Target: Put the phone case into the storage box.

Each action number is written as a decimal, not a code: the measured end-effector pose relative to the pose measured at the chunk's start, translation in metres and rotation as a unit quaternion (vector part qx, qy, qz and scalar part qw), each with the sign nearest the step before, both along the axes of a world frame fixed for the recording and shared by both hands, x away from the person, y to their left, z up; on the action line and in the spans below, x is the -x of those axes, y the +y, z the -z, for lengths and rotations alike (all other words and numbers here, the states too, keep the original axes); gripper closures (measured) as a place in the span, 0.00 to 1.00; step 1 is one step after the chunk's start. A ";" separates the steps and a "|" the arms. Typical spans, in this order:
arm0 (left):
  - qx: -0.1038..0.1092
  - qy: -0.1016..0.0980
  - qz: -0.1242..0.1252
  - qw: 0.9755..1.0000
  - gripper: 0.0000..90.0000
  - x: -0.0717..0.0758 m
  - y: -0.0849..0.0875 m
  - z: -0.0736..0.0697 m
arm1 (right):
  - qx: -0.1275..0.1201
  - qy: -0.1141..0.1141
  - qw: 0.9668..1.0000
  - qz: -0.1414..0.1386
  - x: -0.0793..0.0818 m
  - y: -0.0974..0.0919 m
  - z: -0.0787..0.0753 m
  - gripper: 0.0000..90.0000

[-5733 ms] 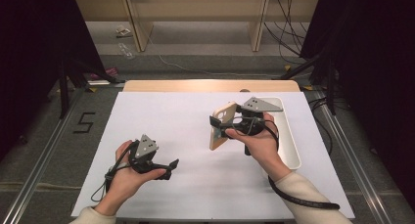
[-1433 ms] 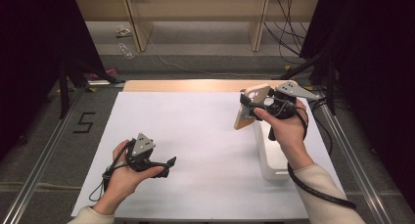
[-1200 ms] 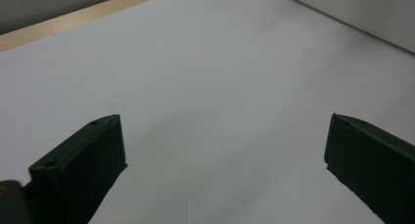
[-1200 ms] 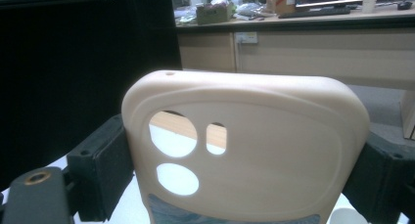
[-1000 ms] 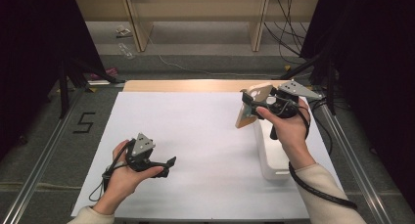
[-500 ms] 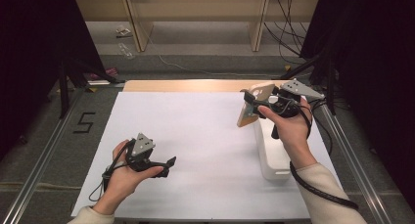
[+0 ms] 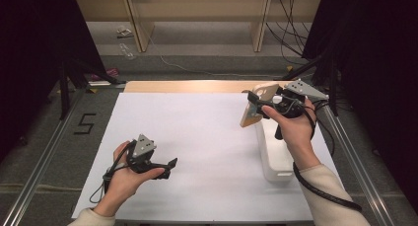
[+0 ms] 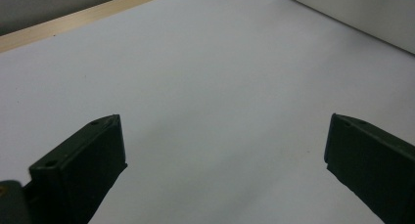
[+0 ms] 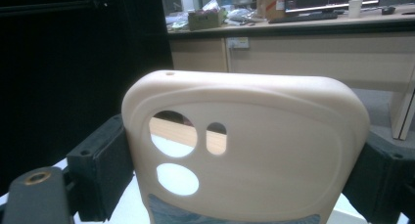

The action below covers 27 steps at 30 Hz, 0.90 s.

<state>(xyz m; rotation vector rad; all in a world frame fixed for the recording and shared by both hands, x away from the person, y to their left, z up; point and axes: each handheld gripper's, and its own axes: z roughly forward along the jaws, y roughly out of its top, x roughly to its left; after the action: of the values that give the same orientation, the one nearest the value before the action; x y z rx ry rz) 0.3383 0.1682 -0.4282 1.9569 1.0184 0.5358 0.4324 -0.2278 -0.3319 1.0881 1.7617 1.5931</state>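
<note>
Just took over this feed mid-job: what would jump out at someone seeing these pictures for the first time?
First, the beige phone case clamped by its sides in the right hand-held gripper, held in the air over the table's far right. Just below it lies a white tray along the right edge of the white table. The left hand-held gripper sits near the front left, jaws open with nothing between them.

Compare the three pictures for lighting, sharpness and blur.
High view: the white table sheet is brightly and evenly lit, the surroundings fall into black. Left gripper view: the dark jaws are soft-edged, the sheet featureless. Right gripper view: the beige plastic phone case with round camera holes is slightly soft, the left background dark.
</note>
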 end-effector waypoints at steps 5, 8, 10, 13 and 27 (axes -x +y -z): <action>0.000 0.000 0.000 1.000 0.01 0.000 0.000 0.000 | -0.002 0.000 1.000 0.001 0.000 -0.001 0.000 0.14; 0.000 -0.001 -0.001 1.000 0.01 0.000 0.000 0.000 | -0.002 -0.001 1.000 0.002 0.000 -0.001 0.000 0.14; 0.000 -0.001 -0.001 1.000 0.01 0.000 0.000 0.000 | -0.003 0.000 1.000 0.002 0.000 -0.001 0.000 0.14; 0.000 0.000 -0.001 1.000 0.01 0.000 0.000 0.000 | -0.002 -0.001 1.000 0.003 0.000 -0.001 0.000 0.14; 0.000 -0.001 -0.002 1.000 0.01 0.000 0.000 0.000 | -0.004 -0.001 1.000 0.007 -0.001 -0.004 -0.001 0.14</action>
<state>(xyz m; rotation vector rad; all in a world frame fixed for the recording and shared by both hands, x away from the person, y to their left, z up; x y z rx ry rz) 0.3383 0.1683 -0.4280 1.9540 1.0212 0.5385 0.4333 -0.2320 -0.3307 1.0990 1.7438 1.5928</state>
